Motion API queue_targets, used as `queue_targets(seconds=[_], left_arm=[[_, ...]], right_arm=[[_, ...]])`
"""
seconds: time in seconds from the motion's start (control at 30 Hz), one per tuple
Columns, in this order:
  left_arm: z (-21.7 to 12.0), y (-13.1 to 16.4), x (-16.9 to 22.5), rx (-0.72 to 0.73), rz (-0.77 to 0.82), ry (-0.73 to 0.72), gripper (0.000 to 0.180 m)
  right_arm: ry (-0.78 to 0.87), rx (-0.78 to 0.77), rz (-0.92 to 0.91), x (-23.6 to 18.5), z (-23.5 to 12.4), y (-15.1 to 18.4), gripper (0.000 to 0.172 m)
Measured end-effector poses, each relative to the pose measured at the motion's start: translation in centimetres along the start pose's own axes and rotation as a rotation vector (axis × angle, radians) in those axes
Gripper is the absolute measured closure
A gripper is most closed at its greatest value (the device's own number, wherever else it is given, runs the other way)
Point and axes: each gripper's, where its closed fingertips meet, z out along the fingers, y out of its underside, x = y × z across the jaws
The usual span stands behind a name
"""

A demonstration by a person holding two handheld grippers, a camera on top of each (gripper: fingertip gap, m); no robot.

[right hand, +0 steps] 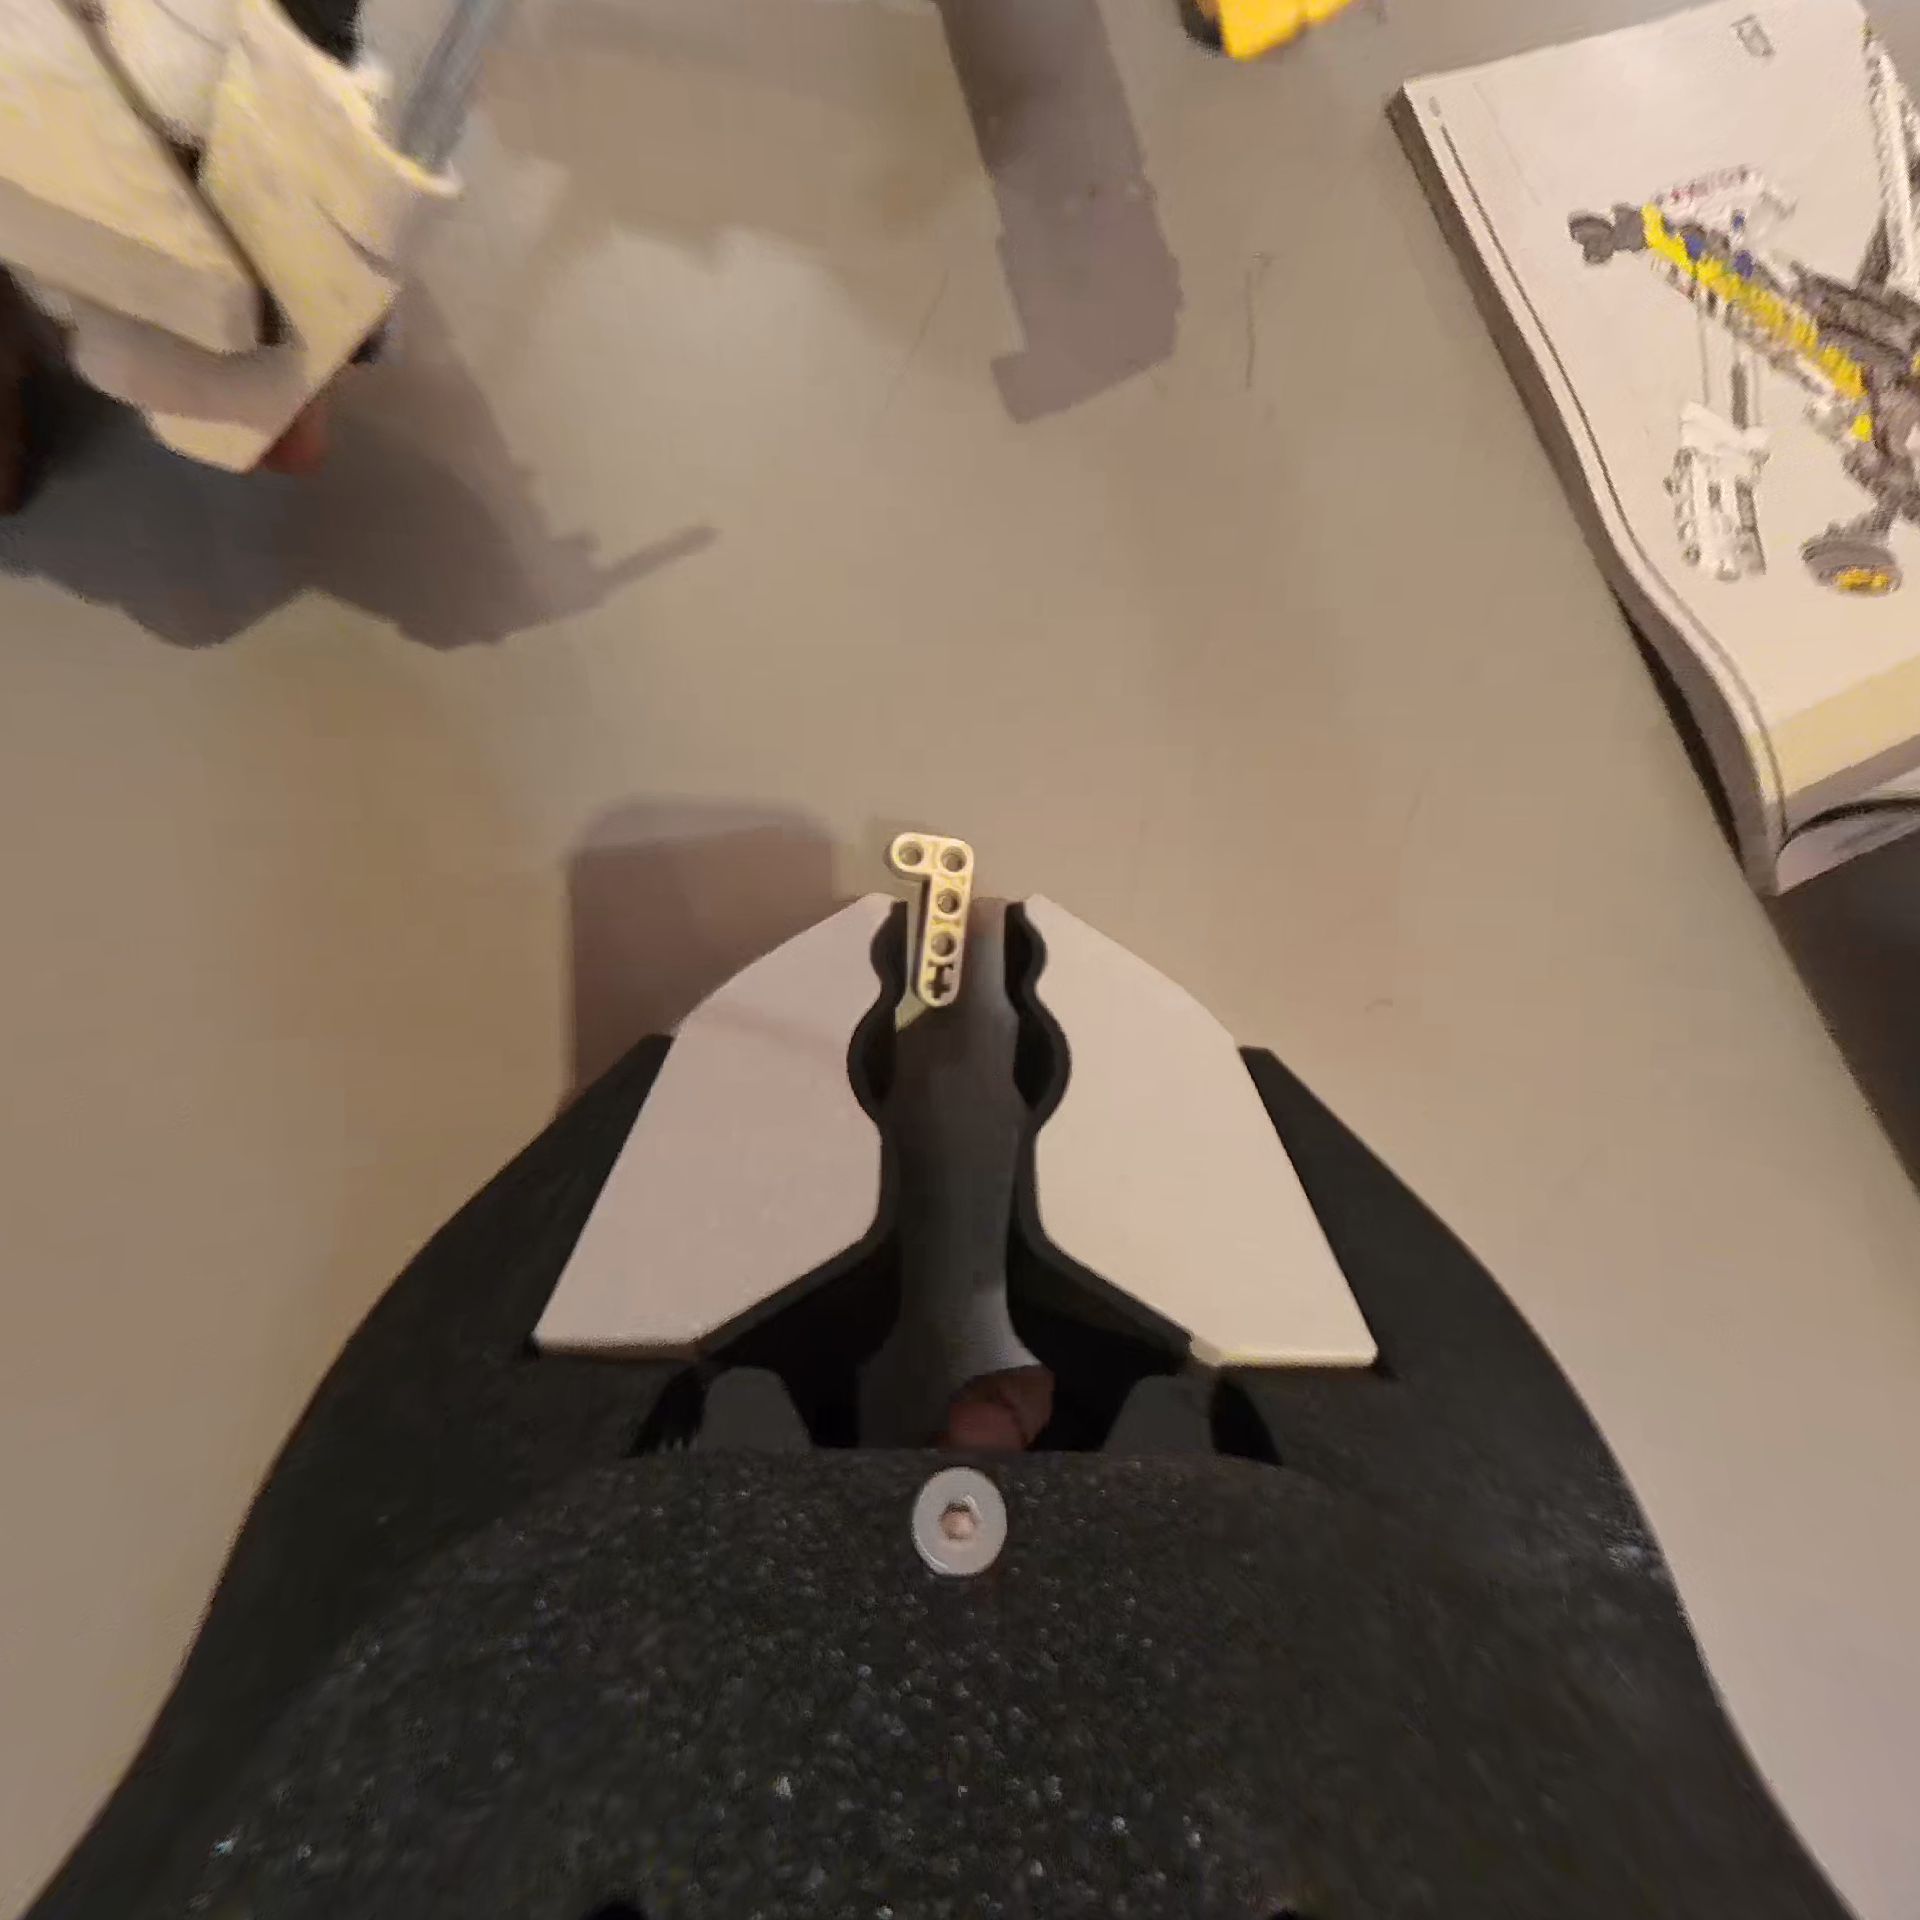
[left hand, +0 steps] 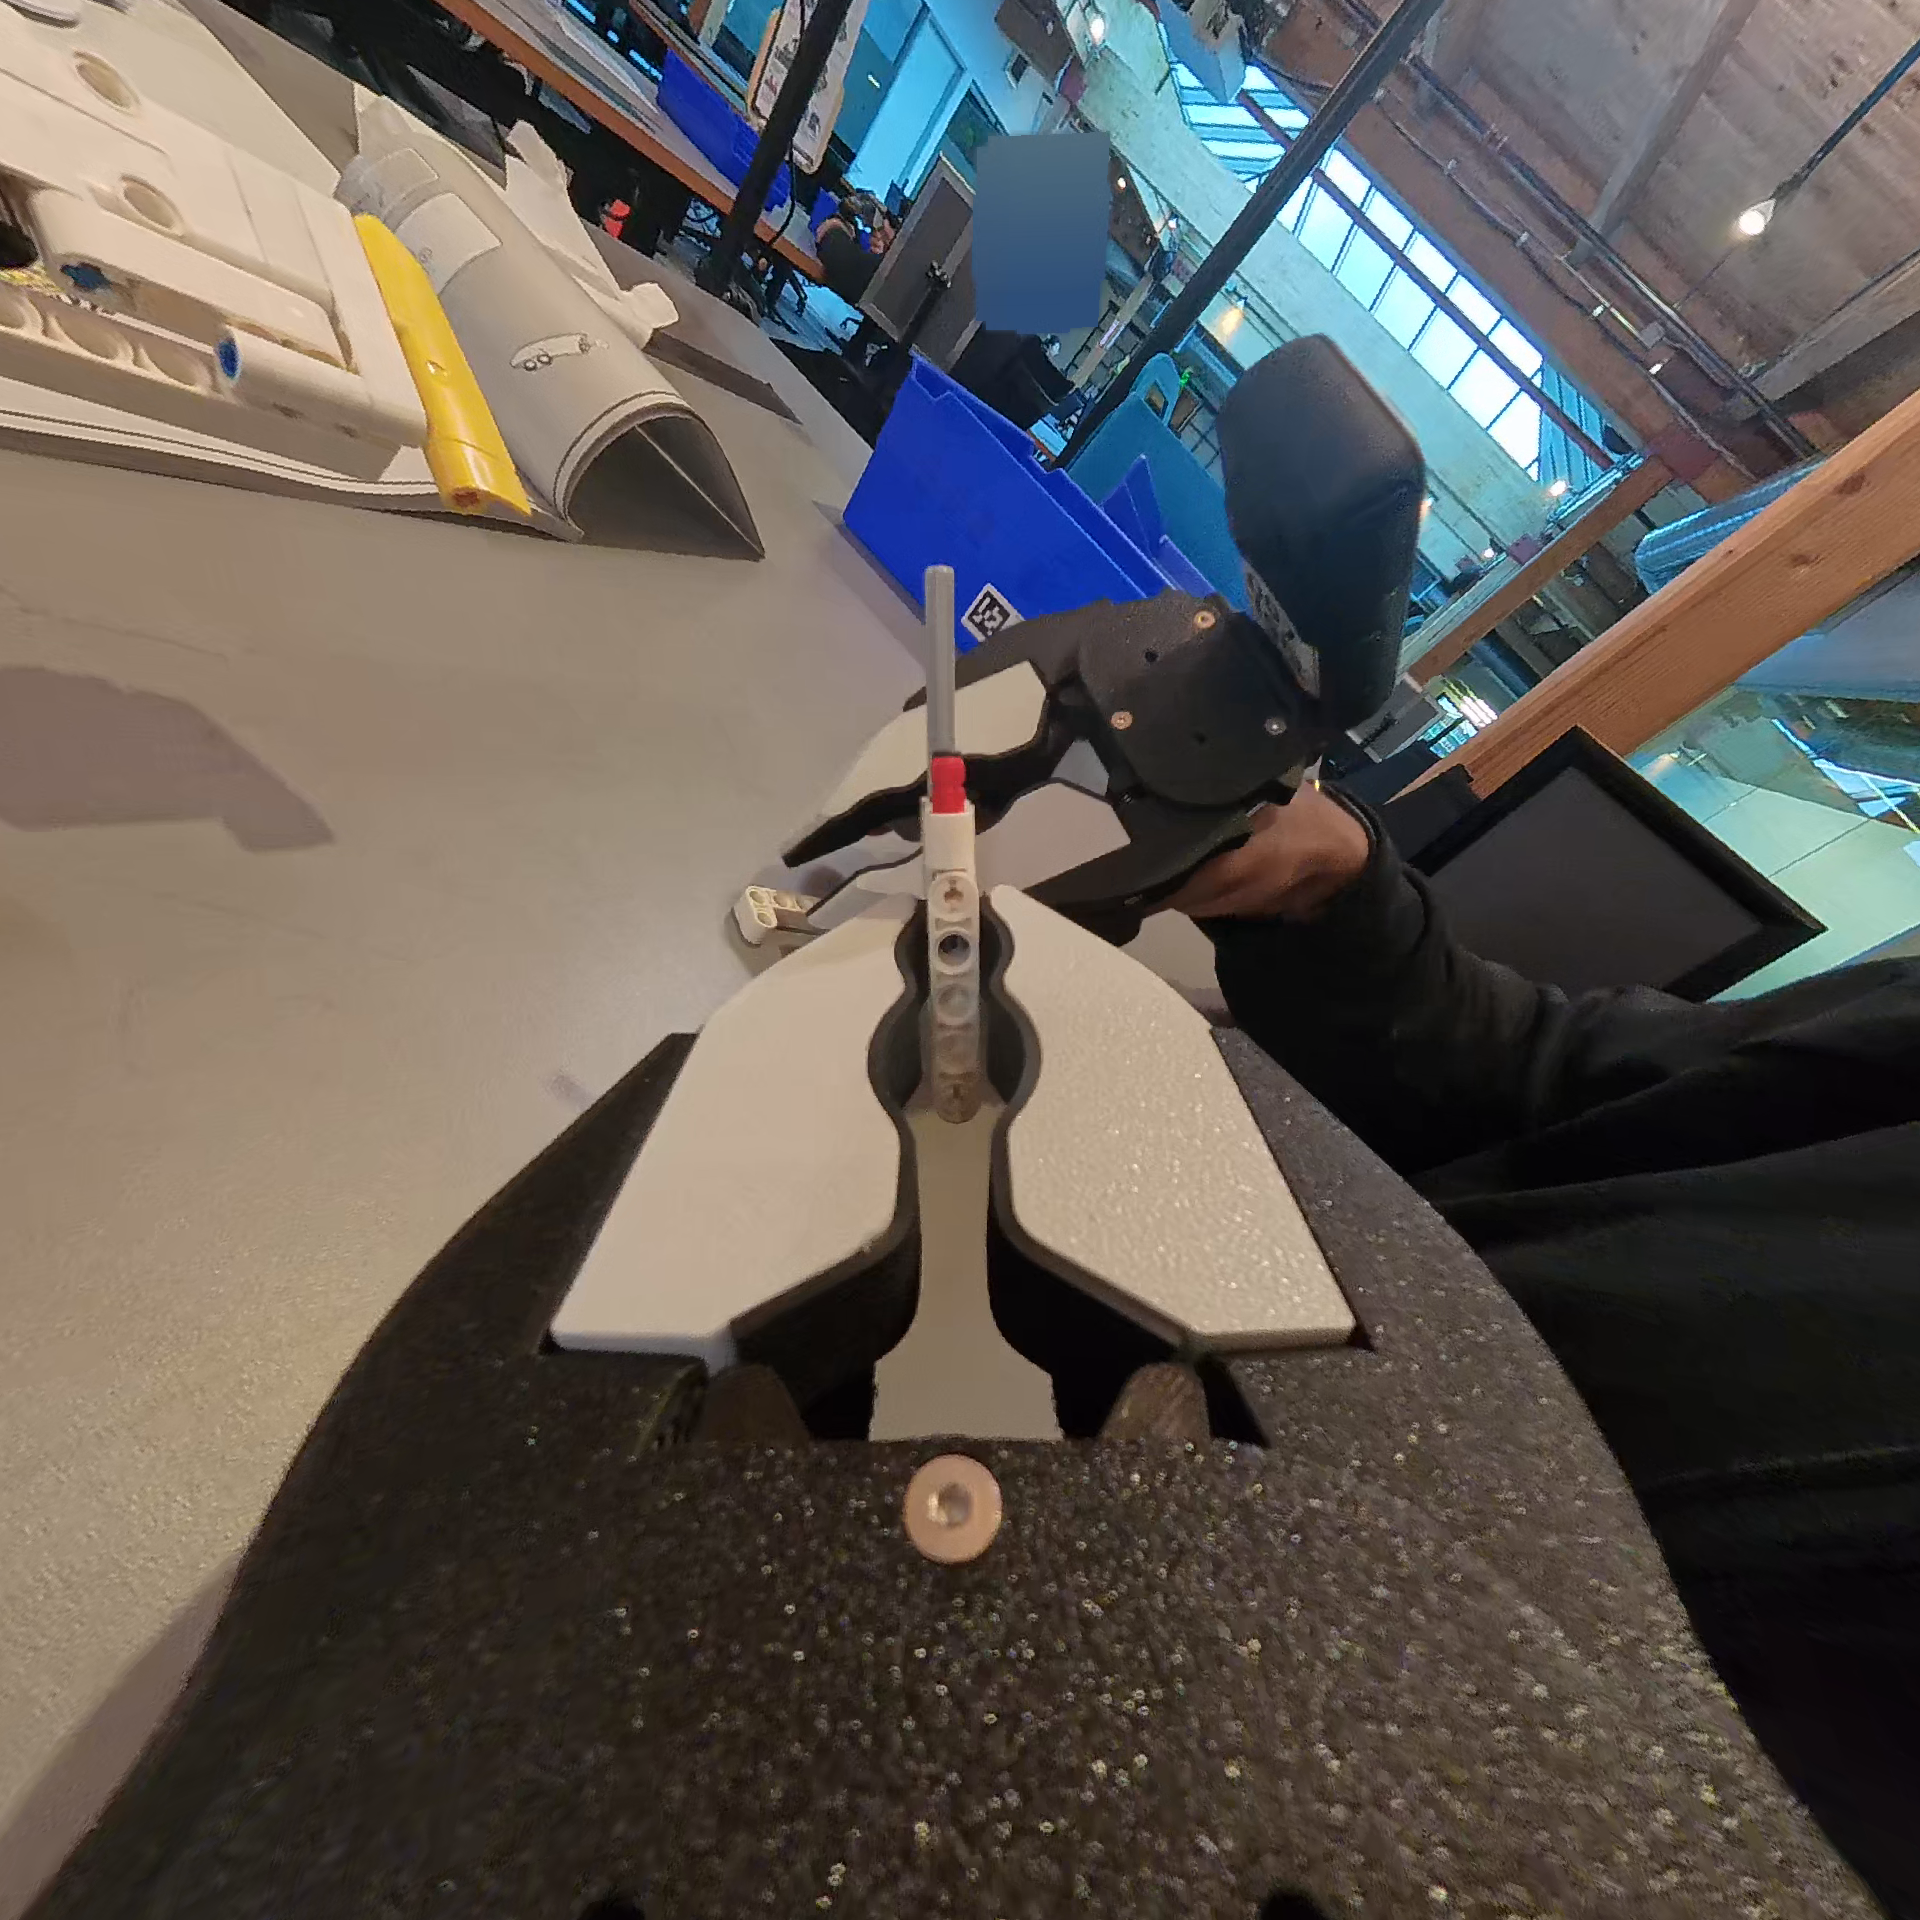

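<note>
In the left wrist view, the left gripper (left hand: 951, 935) is clamping a white holed beam (left hand: 953, 961) between its pads, the beam standing out past the fingertips with a white connector, a red bush (left hand: 945, 781) and a thin grey axle (left hand: 941, 665) stacked on its far end. The grey table (left hand: 416, 831) is lying to the left, and an open booklet (left hand: 582, 416) with white and yellow model parts on it is resting at the far left. Just beyond the beam, the right gripper (left hand: 821, 857) is reaching down in a person's hand (left hand: 1278, 862) toward a small white L-shaped piece (left hand: 771, 911) on the table. In the right wrist view, that gripper (right hand: 951, 914) is hanging over the L-piece (right hand: 935, 914), which is lying between the fingertips; a dark gap is showing beside its right edge, so the jaws are counting as not yet gripping. The left gripper is showing blurred at the far left, and the booklet (right hand: 1621, 436) is lying at the right. To do this well, the right gripper probably ought to be centring the long arm of the L-piece between the pads and seating it deep enough that it cannot pivot, while the left one is probably best keeping its assembly steady and clear, so that the axle is not knocked.
</note>
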Motion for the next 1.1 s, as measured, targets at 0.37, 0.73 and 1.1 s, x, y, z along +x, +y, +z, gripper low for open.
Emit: queue_targets(seconds=[0.37,0.73,1.1], left_arm=[[-0.7,0.0,0.1,0.001,0.011,0.018,0.173],[-1.7,-0.5,-0.4,0.019,-0.007,0.029,0.173],[-1.6,-0.6,-0.5,0.010,-0.026,0.042,0.173]], right_arm=[[-0.130,-0.132,-0.864,-0.3,0.4,-1.2,0.147],[-0.210,-0.207,-0.862,0.1,2.1,-1.7,0.164],[-0.101,0.573,0.031,1.9,-3.4,-4.9,0.149]])
